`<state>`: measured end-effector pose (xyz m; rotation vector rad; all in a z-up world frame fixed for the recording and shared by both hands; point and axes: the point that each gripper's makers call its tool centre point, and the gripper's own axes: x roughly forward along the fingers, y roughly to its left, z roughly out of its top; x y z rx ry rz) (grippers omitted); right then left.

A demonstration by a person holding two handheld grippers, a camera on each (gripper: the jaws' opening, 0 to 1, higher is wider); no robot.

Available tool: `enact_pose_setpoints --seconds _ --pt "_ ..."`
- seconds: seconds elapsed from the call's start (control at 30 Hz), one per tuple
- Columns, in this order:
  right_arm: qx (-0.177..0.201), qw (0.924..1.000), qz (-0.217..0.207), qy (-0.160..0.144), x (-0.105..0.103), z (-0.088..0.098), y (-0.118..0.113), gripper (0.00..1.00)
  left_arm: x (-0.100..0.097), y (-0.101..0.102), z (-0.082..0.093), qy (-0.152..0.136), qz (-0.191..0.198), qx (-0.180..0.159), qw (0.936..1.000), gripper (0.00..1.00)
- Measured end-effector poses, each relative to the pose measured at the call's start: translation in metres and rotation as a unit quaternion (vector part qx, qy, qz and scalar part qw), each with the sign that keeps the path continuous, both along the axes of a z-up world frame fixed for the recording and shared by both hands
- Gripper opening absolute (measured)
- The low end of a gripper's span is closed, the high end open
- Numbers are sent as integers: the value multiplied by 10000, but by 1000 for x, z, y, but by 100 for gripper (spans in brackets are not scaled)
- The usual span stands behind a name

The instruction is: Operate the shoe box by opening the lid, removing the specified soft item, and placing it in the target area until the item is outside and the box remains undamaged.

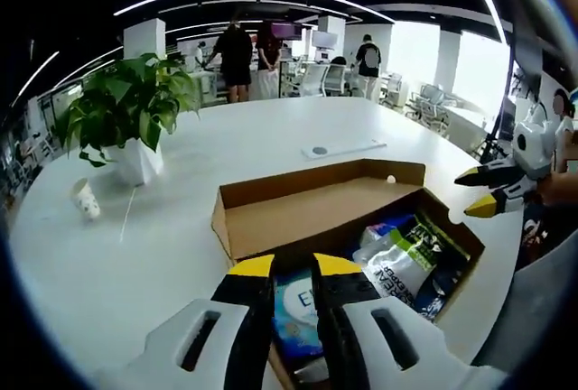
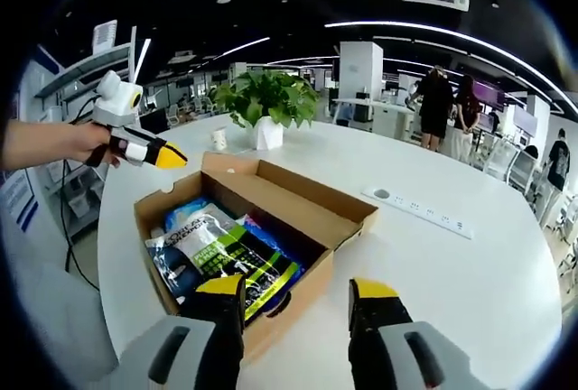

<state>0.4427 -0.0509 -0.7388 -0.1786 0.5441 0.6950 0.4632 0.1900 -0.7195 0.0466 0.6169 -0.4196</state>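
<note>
Shoe box [image 2: 271, 218] lid open w/ packets; plant [image 1: 126, 106], cup [image 1: 86, 199] nearby; left gripper [image 1: 293, 268] jaws near-closed, right gripper [image 2: 298, 295] apart.

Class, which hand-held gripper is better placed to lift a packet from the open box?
Probably the right hand-held gripper: jaws wide open at the green packet; the left hand-held gripper looks nearly shut.

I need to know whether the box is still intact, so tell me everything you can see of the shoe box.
The shoe box is plain brown cardboard and sits on the white table. Its hinged lid is folded back open, attached along one long side. Inside lie soft plastic packs, blue, silver-green and dark ones. No tears or crushing show on the visible walls. The right tongs straddle its near corner, open.
</note>
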Motion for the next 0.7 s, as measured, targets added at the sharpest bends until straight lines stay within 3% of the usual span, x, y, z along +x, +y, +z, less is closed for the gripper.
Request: enact_pose_setpoints --seconds 0.37,0.7 --pt "39 9999 154 0 -19 0 2 50 -16 -25 -16 270 -199 -183 9993 16" --pt "38 9996 269 0 -34 -3 3 54 -24 -46 -25 535 -287 -572 9965 19"
